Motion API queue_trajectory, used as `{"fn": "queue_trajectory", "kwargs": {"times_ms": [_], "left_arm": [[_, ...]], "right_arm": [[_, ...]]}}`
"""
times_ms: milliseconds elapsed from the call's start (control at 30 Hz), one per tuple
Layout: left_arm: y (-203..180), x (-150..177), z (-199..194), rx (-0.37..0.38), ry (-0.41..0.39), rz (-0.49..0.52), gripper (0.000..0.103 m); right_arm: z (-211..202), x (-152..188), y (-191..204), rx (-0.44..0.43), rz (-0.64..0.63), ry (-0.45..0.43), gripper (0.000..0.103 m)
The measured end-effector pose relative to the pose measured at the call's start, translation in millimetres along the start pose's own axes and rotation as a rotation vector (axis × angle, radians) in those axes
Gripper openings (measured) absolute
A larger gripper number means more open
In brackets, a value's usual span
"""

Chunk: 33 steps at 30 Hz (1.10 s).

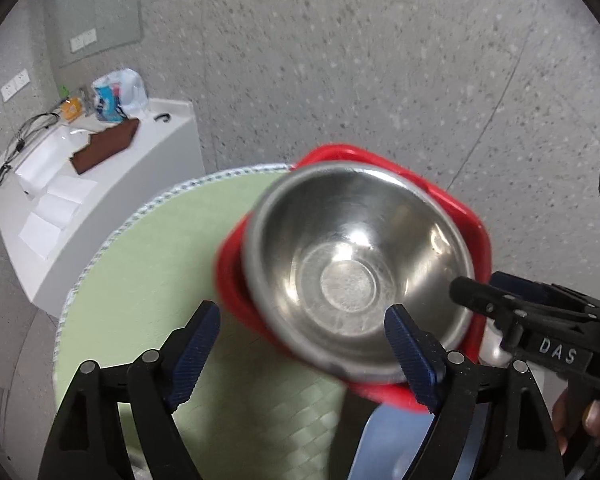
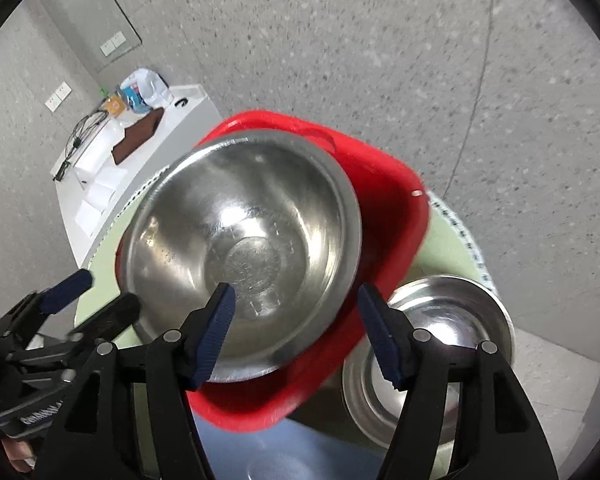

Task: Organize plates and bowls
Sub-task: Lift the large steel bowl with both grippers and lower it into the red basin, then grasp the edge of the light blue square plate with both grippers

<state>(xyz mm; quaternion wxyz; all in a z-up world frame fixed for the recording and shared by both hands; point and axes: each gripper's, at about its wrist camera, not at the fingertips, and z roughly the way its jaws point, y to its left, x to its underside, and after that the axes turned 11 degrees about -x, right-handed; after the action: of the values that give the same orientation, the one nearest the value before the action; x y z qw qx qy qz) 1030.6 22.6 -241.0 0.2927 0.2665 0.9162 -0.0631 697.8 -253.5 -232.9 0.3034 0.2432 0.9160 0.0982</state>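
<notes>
A steel bowl (image 1: 360, 264) sits inside a red square plate (image 1: 476, 220) on a round table with a green mat (image 1: 148, 264). My left gripper (image 1: 304, 356) is open, its right fingertip over the bowl's near rim. In the right wrist view the steel bowl (image 2: 244, 240) rests in the red plate (image 2: 384, 184). My right gripper (image 2: 296, 336) is open at the bowl's near edge, holding nothing. A second steel bowl (image 2: 444, 344) stands to the right on the mat. A blue plate (image 2: 260, 452) lies under the red one at the front.
A white side cabinet (image 1: 100, 208) at the back left carries papers, a brown cloth, cables and a plastic bag (image 1: 120, 94). The floor is grey speckled stone. The other gripper shows at the right edge (image 1: 540, 320) and at the left edge (image 2: 60, 312).
</notes>
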Motion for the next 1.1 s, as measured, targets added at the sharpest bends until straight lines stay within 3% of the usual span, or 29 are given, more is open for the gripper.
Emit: {"fn": "queue_trajectory", "kwargs": {"times_ms": [67, 167, 367, 467, 633, 900, 1100], "left_arm": [[18, 12, -20, -0.005, -0.028, -0.014, 0.085], [57, 28, -56, -0.071, -0.079, -0.074, 0.088], [122, 72, -102, -0.157, -0.125, -0.161, 0.093], [139, 92, -118, -0.149, -0.131, -0.199, 0.093], [113, 117, -132, -0.066, -0.124, -0.135, 0.093], [49, 132, -110, 0.067, -0.015, 0.05, 0.093], [8, 132, -73, 0.052, 0.112, 0.15, 0.091]], "right_arm": [[-13, 7, 11, 0.02, -0.021, -0.027, 0.066], [-33, 22, 33, 0.018, -0.069, -0.068, 0.068], [-45, 63, 98, -0.093, -0.161, -0.079, 0.071], [-48, 79, 117, -0.138, -0.173, -0.085, 0.071], [-66, 101, 111, -0.064, -0.146, -0.137, 0.071], [-88, 141, 37, 0.062, 0.025, -0.149, 0.071], [-86, 169, -9, 0.083, 0.14, -0.113, 0.071]]}}
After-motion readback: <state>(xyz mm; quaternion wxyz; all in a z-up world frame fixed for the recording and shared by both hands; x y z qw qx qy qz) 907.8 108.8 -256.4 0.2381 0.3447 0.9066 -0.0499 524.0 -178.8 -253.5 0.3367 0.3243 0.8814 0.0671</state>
